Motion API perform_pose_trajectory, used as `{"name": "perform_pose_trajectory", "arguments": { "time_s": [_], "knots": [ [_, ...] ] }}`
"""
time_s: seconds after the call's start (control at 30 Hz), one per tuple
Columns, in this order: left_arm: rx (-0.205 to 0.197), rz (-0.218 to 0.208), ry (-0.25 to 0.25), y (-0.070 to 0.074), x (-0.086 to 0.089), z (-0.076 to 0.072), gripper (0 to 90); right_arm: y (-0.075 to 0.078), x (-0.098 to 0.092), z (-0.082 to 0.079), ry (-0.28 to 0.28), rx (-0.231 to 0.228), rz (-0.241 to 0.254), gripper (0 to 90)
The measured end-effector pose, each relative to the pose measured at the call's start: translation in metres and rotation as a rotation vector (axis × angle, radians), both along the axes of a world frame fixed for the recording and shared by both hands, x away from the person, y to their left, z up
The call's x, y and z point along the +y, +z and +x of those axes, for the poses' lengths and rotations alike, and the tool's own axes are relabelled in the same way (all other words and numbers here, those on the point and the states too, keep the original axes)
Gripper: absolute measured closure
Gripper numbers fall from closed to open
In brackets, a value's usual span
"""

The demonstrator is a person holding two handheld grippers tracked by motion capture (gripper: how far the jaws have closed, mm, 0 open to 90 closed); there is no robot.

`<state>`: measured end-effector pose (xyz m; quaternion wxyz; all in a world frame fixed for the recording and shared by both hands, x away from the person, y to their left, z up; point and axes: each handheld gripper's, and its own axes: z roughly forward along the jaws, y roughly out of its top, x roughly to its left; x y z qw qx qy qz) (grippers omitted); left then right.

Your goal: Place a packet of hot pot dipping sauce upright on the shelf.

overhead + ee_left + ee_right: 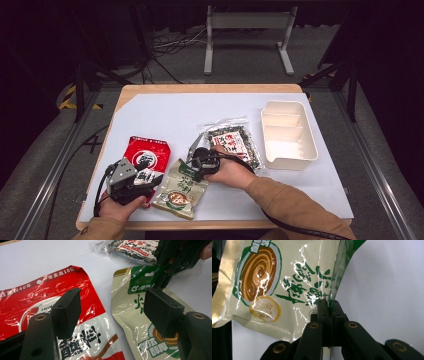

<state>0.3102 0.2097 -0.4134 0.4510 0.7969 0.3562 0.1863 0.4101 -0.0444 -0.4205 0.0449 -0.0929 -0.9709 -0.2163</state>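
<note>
Right gripper (329, 305) clamping tight on the top edge of the cream-and-green pouch (287, 282), glossy, coffee-swirl print, lying on the white table (200, 112) beside the red packet (145, 157), left gripper (112, 312) hovering open.

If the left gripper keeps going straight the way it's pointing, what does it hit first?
Most likely the red packet: the left gripper hangs open above it, with the cream and green packet just off its other jaw. Depth is hard to judge, so it might land between the two.

A grey metal frame (248, 35) stands on dim grey floor (240, 70) beyond the wooden table (210, 89).
</note>
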Motion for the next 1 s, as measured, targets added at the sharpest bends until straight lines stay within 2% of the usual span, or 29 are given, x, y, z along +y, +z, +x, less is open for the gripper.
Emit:
{"name": "perform_pose_trajectory", "arguments": {
  "time_s": [0.1,0.2,0.27,0.4,0.47,0.6,0.67,0.83,0.87,1.0],
  "knots": [
    [-0.002,0.000,0.002,0.000,0.000,0.000,30.9,0.001,-0.001,0.001,0.008,-0.008,0.007,88.7],
    [0.012,0.019,0.043,0.000,0.001,0.001,31.6,0.005,-0.002,0.000,0.000,0.004,0.011,88.8],
    [0.025,0.013,0.053,-0.001,0.004,0.003,31.6,0.008,-0.003,-0.001,-0.010,0.027,0.012,88.9],
    [0.025,-0.018,0.062,0.000,0.007,0.003,31.4,0.015,-0.005,-0.001,-0.004,0.030,0.021,89.0],
    [0.022,-0.018,0.062,0.000,0.006,0.003,31.4,0.018,-0.006,-0.001,-0.004,0.033,0.021,89.1],
    [0.019,-0.007,0.054,0.000,0.006,0.003,31.4,0.029,-0.009,-0.002,0.001,0.053,0.046,89.2],
    [0.022,-0.006,0.065,0.000,0.006,0.003,31.5,0.034,-0.010,-0.004,0.007,0.059,0.056,89.2],
    [0.025,-0.005,0.071,0.001,0.007,0.004,31.6,0.052,-0.011,-0.011,0.002,0.103,0.094,89.3],
    [0.025,-0.005,0.071,0.001,0.007,0.004,31.6,0.052,-0.011,-0.011,0.002,0.103,0.094,89.3],
    [0.027,0.000,0.086,0.001,0.007,0.005,31.8,0.067,-0.012,-0.017,0.000,0.097,0.107,89.4]
  ]
}}
